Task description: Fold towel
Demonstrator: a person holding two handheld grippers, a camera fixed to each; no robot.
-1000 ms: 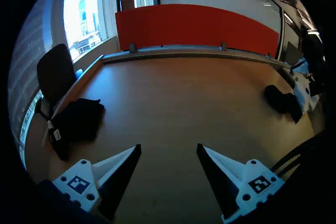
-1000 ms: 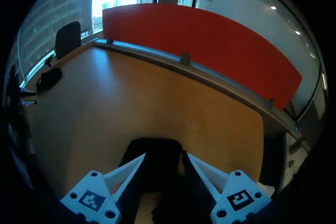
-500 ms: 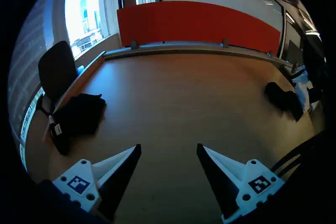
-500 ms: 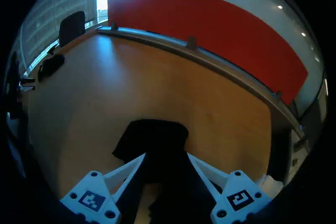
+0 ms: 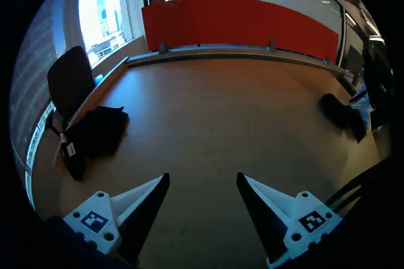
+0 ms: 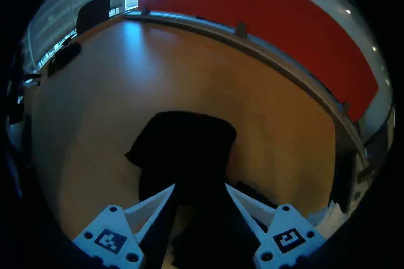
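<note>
Since a second ago the right gripper [image 6: 199, 185] has drawn back and up. Far more of the towel [image 6: 184, 143] shows ahead of it, and the dark edge that sat just past the fingertips now reaches well up the desk [image 6: 126, 82]. The finger spacing has not changed.

In the right gripper view, the two white fingers are drawn in narrow, and the black towel fills the gap between them and meets both inner faces, so I read it as pinched. From there the cloth spreads forward in a broad, rumpled patch on the wood, with a corner poking out to the left. Beyond it lies bare wood, then the grey rail, then the red partition [image 6: 283, 21] along the far edge.

My left gripper [image 5: 203, 174] has barely shifted. Its fingers are spread wide above bare wood with nothing between them. Farther out on its left a black bundle [image 5: 93, 135] sits at the desk's edge, touching or just beside a dark chair [image 5: 70, 82] under the bright window [image 5: 101, 16]. Far right, near the desk's edge, is a dark lump [image 5: 343, 115] too blurred for me to identify.
</note>
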